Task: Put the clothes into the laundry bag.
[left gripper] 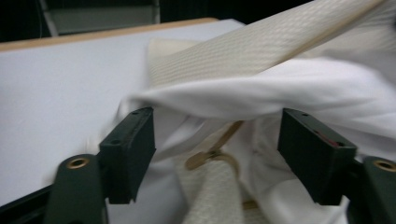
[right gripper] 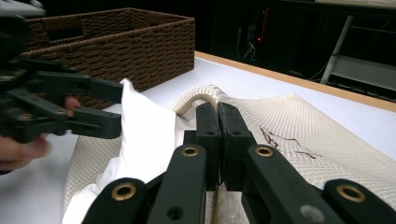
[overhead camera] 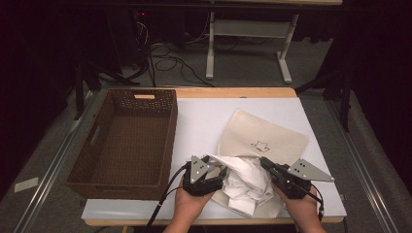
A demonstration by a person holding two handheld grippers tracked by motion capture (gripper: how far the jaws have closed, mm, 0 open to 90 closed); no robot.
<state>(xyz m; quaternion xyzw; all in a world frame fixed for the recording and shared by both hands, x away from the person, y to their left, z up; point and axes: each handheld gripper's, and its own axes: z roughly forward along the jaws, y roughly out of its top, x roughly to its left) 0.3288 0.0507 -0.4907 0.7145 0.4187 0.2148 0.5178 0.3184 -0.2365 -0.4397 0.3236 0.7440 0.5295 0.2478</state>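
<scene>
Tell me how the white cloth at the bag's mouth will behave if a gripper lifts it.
The white cloth lies crumpled in soft folds, so it will probably drape and sag rather than hold shape. It looks thin, likely light. Part sits in the cream bag, so lifting may drag the bag's edge along.

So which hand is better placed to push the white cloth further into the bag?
Probably the left. The left gripper stands open around the white cloth, while the right gripper is shut on the cream bag edge, seemingly holding it.
</scene>
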